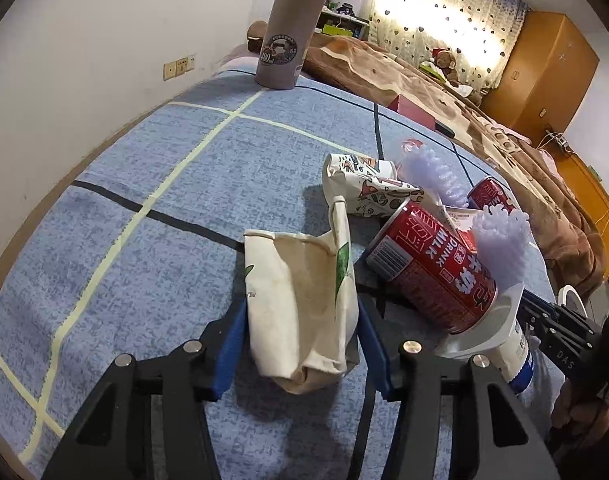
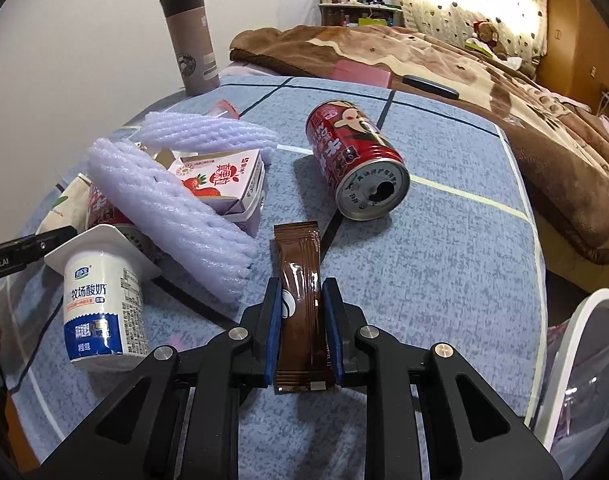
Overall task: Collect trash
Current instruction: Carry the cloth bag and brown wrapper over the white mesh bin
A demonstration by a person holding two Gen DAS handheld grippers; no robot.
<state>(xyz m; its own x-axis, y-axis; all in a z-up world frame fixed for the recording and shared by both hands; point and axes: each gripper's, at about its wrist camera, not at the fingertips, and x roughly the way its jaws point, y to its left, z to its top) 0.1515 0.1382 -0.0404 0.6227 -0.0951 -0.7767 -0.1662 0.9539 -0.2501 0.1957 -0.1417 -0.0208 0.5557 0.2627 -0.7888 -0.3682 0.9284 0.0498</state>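
The left gripper (image 1: 300, 312) had its blue pads pressed against both sides of a crumpled cream paper cup (image 1: 304, 304), stained and printed with a green leaf, which lay crushed on the blue checked cloth (image 1: 164, 184) just left of a red milk can (image 1: 432, 264). That red milk can, printed with white lettering and a barcode, lay tilted on its side, its lower end resting in the rim of a white yoghurt pot (image 2: 100, 304) with a blue band. The right gripper (image 2: 302, 312) had its jaws drawn narrow onto a flat glossy brown sachet (image 2: 300, 300), which lay lengthwise between the pads on the cloth, to the right of the red milk can and the heap around it. Against the can leaned two pale lilac foam net sleeves (image 2: 172, 212) and a strawberry milk carton (image 2: 224, 184), crowding the space between the two grippers. Beyond the can lay a crumpled patterned paper wrapper (image 1: 364, 188). A second red can (image 2: 356, 160), opened at the top, lay on its side alone, well to the right of the first and beyond the sachet. Far behind the red milk can a tall grey flask (image 1: 288, 28) stood upright at the cloth's far edge, with a brown blanket (image 2: 484, 80) spread to its right. A white-rimmed bin (image 2: 576, 368) showed at the right edge of the right wrist view.
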